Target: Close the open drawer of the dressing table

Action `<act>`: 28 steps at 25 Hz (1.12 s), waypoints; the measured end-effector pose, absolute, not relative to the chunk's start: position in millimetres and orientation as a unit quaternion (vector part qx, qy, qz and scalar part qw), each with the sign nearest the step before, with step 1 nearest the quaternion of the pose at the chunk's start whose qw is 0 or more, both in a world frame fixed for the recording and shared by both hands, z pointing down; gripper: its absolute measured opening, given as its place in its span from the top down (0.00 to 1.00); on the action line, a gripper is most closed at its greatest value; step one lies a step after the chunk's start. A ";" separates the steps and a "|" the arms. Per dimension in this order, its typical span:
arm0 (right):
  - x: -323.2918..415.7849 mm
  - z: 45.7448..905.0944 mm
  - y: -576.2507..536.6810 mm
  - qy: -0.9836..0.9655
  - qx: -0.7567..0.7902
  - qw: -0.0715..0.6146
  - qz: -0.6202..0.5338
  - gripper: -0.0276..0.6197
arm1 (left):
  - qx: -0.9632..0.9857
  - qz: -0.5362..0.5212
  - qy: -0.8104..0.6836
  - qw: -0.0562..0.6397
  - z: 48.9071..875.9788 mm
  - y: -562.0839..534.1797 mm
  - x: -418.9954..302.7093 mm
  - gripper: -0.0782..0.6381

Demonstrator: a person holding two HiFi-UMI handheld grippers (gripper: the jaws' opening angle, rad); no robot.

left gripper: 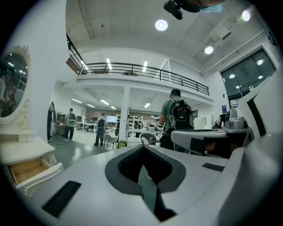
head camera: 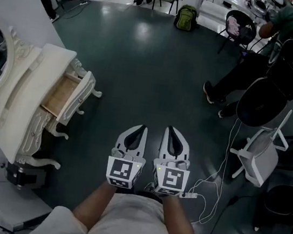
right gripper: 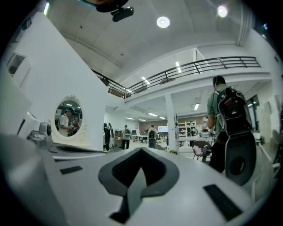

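Drawer [head camera: 68,95]: open on the dressing table [head camera: 25,104], 10 o'clock from the grippers.
Left gripper [head camera: 141,127]: jaws together, empty.
Right gripper [head camera: 171,129]: jaws together, empty.

Round ceiling lamps [left gripper: 161,25] cast bright, even light from high overhead, leaving a pale sheen on the dark floor [head camera: 141,33]. Both gripper views bulge fisheye-fashion, corners black, near surfaces soft.

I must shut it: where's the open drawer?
Head view, left side: the open drawer sticks out of the dressing table, left of the left gripper.
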State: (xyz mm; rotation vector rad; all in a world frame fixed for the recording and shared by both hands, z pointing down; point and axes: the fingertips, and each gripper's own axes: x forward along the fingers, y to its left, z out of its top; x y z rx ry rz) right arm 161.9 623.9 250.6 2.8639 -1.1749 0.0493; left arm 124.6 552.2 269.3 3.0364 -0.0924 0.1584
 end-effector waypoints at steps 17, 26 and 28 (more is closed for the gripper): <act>178.8 265.6 525.2 -0.462 0.885 0.021 0.047 0.93 | 0.993 0.071 -0.077 0.061 284.8 469.1 132.7 0.88; 119.8 271.7 413.8 -0.580 0.813 0.027 0.048 0.93 | 0.969 0.075 -0.223 0.073 294.4 369.2 54.2 0.88; 103.3 276.4 389.1 -0.607 0.793 0.028 0.048 0.93 | 0.961 0.076 -0.257 0.073 299.3 348.0 34.9 0.88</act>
